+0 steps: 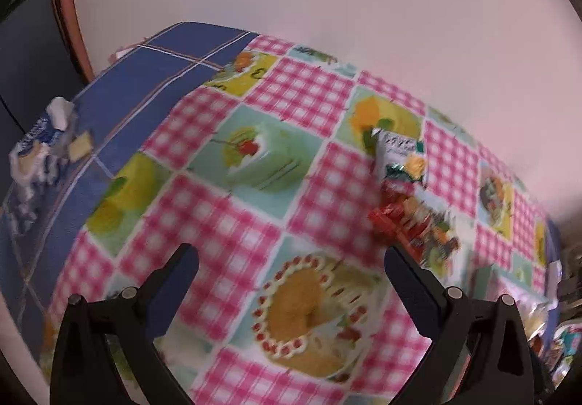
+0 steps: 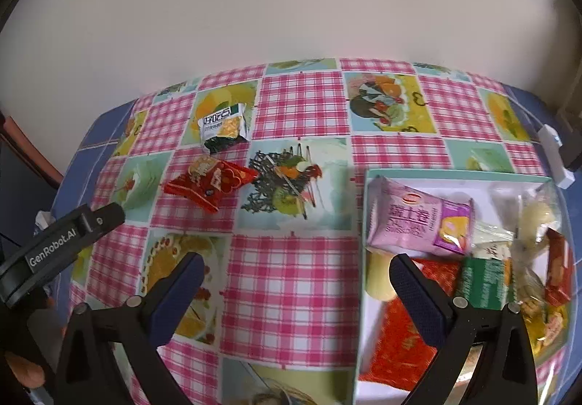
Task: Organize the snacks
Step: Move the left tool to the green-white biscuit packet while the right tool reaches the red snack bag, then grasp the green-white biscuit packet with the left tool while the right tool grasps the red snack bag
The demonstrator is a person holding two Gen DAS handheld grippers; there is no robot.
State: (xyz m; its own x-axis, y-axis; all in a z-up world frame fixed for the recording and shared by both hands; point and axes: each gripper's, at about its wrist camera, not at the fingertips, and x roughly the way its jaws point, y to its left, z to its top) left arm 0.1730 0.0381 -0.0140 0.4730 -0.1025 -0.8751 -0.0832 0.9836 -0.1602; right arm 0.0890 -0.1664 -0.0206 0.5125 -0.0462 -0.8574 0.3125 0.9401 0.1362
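A white and green snack packet and a red snack packet lie loose on the checked tablecloth; both also show in the left wrist view, the white one above the red one. A white tray at the right holds several snacks, with a pink packet on top. My right gripper is open and empty over the cloth, left of the tray. My left gripper is open and empty, left of the red packet; it shows in the right wrist view.
A blue and white wrapper lies at the table's far left on the blue cloth. A white adapter sits at the right edge. A wall runs behind the table.
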